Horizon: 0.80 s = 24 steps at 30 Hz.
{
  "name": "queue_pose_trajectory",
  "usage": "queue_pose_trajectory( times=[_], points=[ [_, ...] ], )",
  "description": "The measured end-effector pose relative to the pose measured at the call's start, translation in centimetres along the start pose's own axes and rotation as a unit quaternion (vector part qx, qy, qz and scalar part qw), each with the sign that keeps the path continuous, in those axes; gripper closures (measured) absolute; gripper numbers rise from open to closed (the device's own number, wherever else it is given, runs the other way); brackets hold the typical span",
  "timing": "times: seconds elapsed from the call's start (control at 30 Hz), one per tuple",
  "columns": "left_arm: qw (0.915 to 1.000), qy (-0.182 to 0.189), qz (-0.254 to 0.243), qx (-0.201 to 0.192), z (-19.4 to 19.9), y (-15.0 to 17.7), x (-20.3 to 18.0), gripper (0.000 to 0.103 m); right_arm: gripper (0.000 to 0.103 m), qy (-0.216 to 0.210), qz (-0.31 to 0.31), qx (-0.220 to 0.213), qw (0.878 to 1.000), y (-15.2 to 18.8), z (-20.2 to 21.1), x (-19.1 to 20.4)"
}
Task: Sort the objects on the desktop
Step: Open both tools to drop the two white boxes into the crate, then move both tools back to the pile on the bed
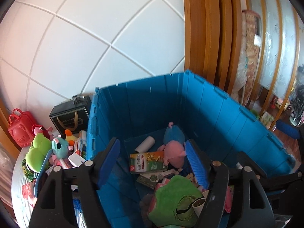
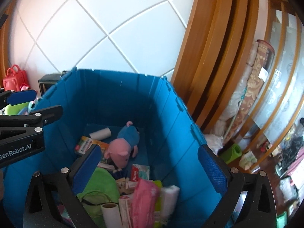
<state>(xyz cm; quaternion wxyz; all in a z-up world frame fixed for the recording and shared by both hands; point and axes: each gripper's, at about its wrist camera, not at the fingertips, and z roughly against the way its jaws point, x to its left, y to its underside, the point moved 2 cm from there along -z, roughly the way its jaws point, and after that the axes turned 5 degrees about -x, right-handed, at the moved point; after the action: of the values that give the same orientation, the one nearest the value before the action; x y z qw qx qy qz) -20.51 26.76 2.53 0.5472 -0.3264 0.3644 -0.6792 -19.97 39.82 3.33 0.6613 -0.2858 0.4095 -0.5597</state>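
Round table point(image 1: 18, 172) w/ toys point(image 1: 38, 150), blue bin point(image 1: 218, 114)

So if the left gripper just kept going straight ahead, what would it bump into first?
Probably the pink and blue plush toy lying in the blue bin; the open left gripper points about there, though depth is unclear.

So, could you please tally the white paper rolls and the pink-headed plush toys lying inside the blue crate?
White paper rolls: 2
Pink-headed plush pig: 1
Total: 3, all inside the blue plastic crate
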Motion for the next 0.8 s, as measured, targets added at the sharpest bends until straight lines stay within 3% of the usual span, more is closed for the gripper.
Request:
queue_pose_trajectory(
  times=[0.33, 0.63, 0.8],
  points=[
    [0.9943, 0.021, 0.021, -0.103, 6.6, 1.2, 3.8, 0.027, 0.0, -0.028, -0.046, -0.059, 0.997, 0.3, 5.4, 1.7],
    [0.9901, 0.006, 0.061, -0.126, 9.2, 3.1, 10.7, 0.027, 0.0, -0.07, -0.086, -0.108, 0.988, 0.2, 8.9, 6.3],
    [0.9894, -0.027, 0.064, -0.127, 9.7, 5.1, 15.9, 0.027, 0.0, -0.102, -0.085, -0.127, 0.983, -0.2, 10.3, 11.0]
  ],
)
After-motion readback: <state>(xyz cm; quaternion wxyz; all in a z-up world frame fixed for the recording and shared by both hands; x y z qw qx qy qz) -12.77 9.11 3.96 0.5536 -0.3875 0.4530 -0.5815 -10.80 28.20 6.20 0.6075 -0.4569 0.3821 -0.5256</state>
